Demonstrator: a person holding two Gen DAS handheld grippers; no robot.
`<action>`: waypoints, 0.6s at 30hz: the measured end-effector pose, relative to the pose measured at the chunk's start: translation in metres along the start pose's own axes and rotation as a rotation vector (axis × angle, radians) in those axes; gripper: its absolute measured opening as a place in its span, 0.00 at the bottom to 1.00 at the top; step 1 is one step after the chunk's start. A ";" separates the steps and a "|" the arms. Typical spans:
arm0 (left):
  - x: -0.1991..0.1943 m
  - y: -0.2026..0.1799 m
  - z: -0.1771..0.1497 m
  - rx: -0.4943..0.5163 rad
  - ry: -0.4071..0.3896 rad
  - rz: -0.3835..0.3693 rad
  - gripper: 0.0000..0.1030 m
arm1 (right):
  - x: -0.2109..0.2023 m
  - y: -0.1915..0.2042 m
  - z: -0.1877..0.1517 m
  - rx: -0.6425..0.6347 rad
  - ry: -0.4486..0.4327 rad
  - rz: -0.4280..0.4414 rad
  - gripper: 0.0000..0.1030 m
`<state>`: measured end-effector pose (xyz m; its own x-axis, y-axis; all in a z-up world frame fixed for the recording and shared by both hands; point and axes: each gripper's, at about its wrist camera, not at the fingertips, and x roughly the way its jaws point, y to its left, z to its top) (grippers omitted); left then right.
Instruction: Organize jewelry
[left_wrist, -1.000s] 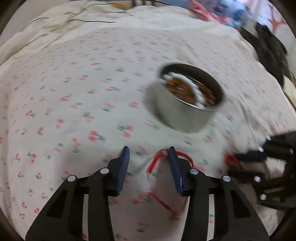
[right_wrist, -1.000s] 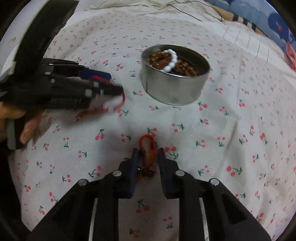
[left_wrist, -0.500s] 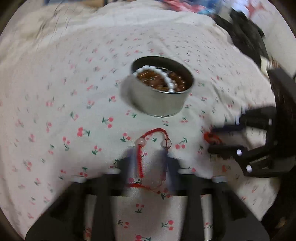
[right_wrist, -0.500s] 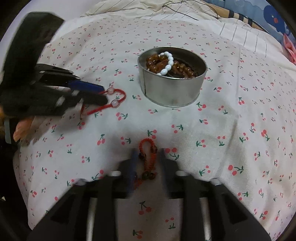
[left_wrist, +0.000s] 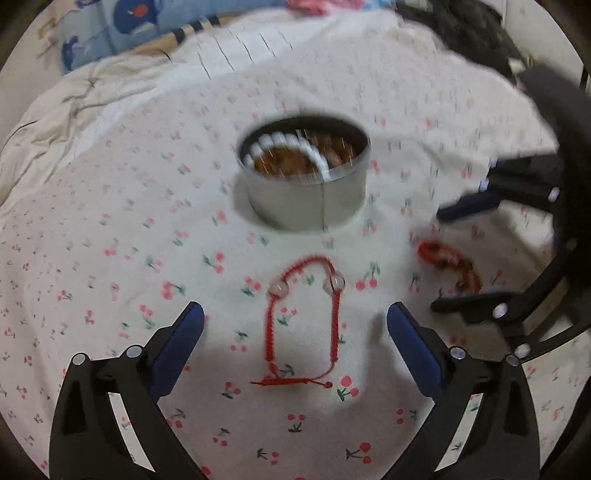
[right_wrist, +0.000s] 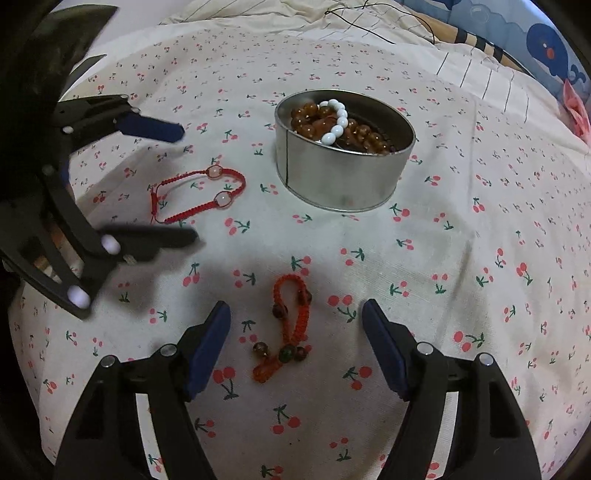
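Both claws stood wide w/ nothing gripped, jaws having just been opening. The left gripper (left_wrist: 295, 325) straddled the red cord bracelet w/ two pale beads (left_wrist: 304, 321), which lay flat on the cherry-print bedsheet (left_wrist: 110, 229) in the lower centre of the left view, loop end pointing up-frame toward the round metal tin (left_wrist: 306, 192); neither pad touched the cord. The right gripper (right_wrist: 295, 328) likewise stood open around the orange-red braided bracelet w/ dark beads (right_wrist: 288, 328), lower centre of the right view, apart from both pads. The tin sat upper centre in both views, already holding brown beads and a white bead bracelet (right_wrist: 334, 122). Judged step: re-grasp each bracelet & drop it in the tin, so the task looked partly done, two pieces left. To do it well: come straight down so the pads bracket both cord strands, close near a bead or the knotted end where there's bulk, since thin cord on soft fabric prob slips or the pads pinch the sheet instead. Lift clear before moving, then carry over the tin rim & release low so the cord doesn't hang on the edge. Go one arm at a time; the grippers were near each other and could clash over the tin. Left view was blurred, so fine cord detail there was unclear.
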<state>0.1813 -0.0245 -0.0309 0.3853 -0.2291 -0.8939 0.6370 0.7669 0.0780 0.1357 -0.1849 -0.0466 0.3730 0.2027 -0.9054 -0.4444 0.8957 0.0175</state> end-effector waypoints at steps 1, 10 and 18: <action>0.004 0.000 -0.008 -0.008 0.030 -0.026 0.76 | 0.003 -0.002 -0.001 -0.002 0.005 0.002 0.64; -0.013 0.024 -0.005 -0.157 -0.024 -0.114 0.03 | -0.005 -0.012 0.002 0.038 -0.015 0.024 0.12; -0.023 0.032 0.000 -0.201 -0.086 -0.110 0.03 | -0.018 -0.028 0.000 0.110 -0.075 -0.051 0.12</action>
<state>0.1929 0.0053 -0.0077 0.3819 -0.3614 -0.8506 0.5361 0.8363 -0.1146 0.1415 -0.2133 -0.0306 0.4543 0.1816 -0.8721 -0.3332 0.9426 0.0226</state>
